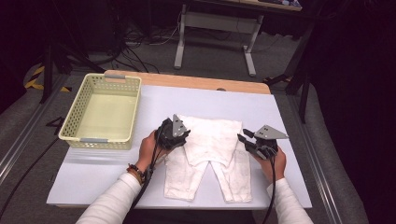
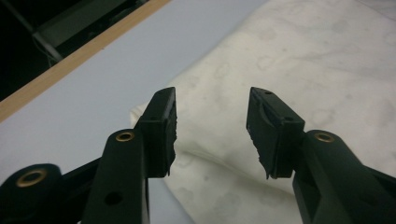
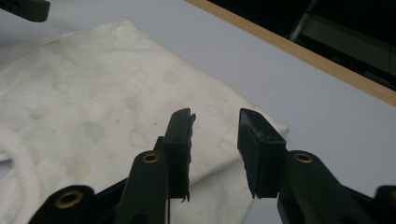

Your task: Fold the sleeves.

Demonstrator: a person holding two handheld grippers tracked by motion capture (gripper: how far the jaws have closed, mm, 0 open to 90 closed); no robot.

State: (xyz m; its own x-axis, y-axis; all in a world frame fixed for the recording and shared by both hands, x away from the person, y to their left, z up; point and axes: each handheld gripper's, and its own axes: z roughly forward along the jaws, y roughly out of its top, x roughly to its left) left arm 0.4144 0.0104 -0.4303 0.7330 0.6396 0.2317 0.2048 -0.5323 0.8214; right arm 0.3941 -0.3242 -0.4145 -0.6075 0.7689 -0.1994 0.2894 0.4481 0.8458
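white pants half folded, both claws let go

while the white pants (image 1: 211, 156) lie flat in the middle of the frame on the table (image 1: 289, 116), their top part is folded down over the legs. the left gripper (image 2: 212, 130) and the right gripper (image 3: 215, 140) are each part way open and hold nothing, with cloth just under them. i think one fold is done. next, grab the leg ends at the bottom and fold them up, then maybe go to the basket (image 1: 77, 116) at the upper left

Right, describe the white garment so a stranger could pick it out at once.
Start at the pale sheet covering the table. The small white trousers lie flat near its front edge, between the left gripper and right gripper, legs toward the person. They are the sole cloth item; the yellow basket stands apart.
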